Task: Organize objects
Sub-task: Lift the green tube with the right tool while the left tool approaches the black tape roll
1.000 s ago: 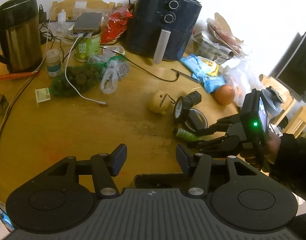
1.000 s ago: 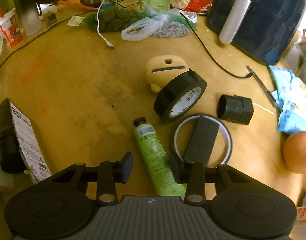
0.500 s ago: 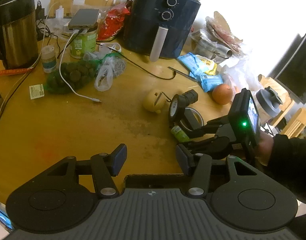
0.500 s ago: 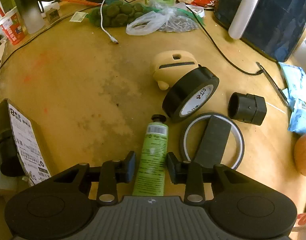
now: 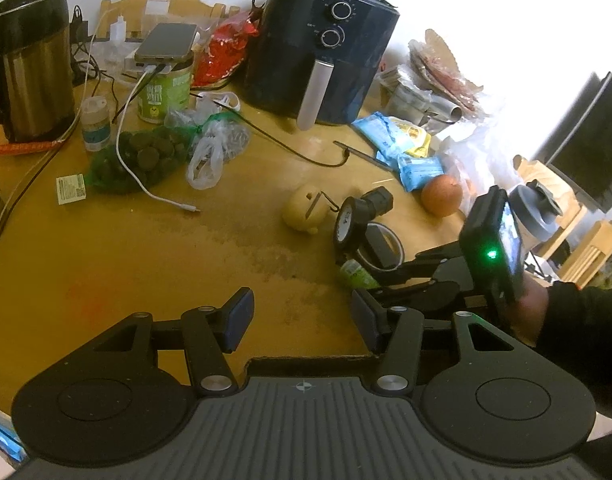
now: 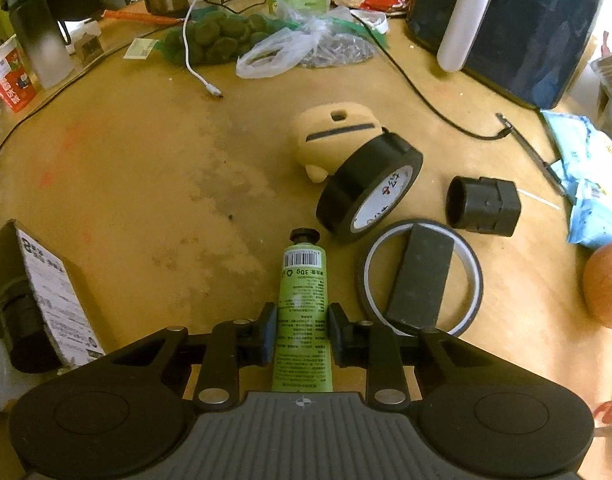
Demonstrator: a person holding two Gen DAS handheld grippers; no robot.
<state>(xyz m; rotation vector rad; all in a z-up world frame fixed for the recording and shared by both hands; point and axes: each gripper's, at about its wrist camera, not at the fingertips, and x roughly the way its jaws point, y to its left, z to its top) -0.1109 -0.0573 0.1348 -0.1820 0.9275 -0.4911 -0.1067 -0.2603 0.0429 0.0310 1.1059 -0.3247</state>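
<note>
The green tube (image 6: 301,304) is lying on the tabletop (image 6: 153,184), cap pointing toward the black tape roll (image 6: 368,190) — the right gripper (image 6: 301,334) is closing its jaws around the tube's body, pads at its sides. The left gripper (image 5: 301,322) is hovering nearby, jaws apart and holding nothing.

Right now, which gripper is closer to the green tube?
Right. The right gripper has the green tube between its closing jaws. The left gripper hangs off to the side, jaws around nothing.
</note>
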